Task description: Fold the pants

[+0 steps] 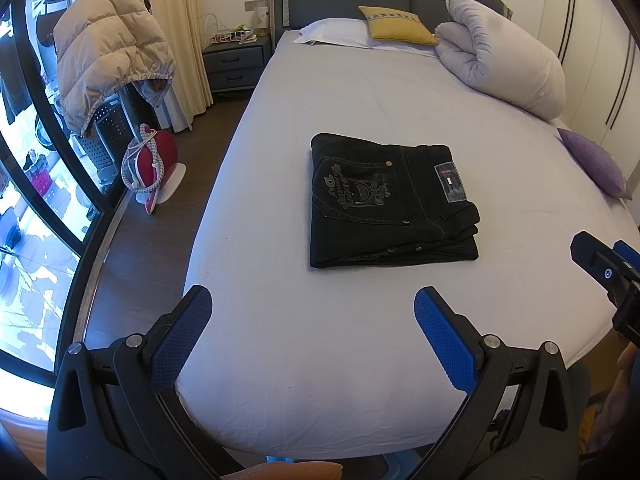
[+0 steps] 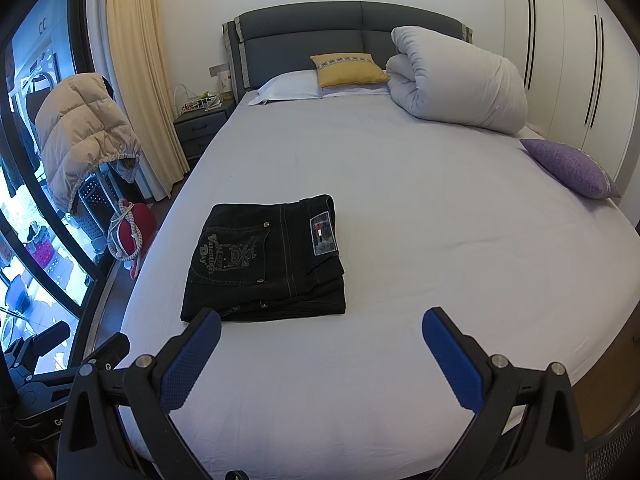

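Observation:
Black jeans [image 1: 390,204] lie folded into a compact rectangle on the pale lilac bed sheet [image 1: 320,320], back pocket embroidery and a waistband patch facing up. In the right wrist view the same pants [image 2: 266,258] sit left of centre. My left gripper [image 1: 313,300] hovers open above the foot of the bed, short of the pants, nothing between its blue pads. My right gripper [image 2: 321,322] is open too, its left fingertip just in front of the pants' near edge. The right gripper's body [image 1: 608,276] shows at the right edge of the left wrist view.
A rolled white duvet [image 2: 460,80], a yellow cushion [image 2: 348,69] and a white pillow [image 2: 290,86] lie at the headboard; a purple cushion [image 2: 570,166] rests on the bed's right side. A beige puffer jacket [image 1: 108,48] hangs left, a red bag [image 1: 150,162] sits on the floor, and a grey nightstand [image 1: 234,64] stands beside the bed.

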A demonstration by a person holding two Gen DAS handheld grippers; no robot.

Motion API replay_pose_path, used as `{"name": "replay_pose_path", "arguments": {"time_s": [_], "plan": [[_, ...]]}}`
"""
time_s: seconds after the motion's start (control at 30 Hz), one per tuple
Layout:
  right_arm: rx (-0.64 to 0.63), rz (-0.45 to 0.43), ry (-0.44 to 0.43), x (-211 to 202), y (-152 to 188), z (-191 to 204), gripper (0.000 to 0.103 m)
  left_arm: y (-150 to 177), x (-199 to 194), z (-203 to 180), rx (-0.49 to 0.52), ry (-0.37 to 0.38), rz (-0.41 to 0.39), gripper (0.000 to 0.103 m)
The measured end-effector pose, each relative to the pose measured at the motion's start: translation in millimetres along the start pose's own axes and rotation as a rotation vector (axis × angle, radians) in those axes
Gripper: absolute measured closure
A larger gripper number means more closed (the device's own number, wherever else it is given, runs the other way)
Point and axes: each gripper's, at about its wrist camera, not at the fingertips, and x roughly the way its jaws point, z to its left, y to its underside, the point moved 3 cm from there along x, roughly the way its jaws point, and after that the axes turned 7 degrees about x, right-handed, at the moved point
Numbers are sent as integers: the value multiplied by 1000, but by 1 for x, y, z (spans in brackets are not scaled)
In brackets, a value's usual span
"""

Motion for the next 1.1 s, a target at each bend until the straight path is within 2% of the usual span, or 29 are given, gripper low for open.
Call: {"name": "replay_pose_path", "arguments": {"time_s": [1.1], "plan": [[0,8,-2,1,4,-1,0,-2,4,-4,8,2,2,0]]}}
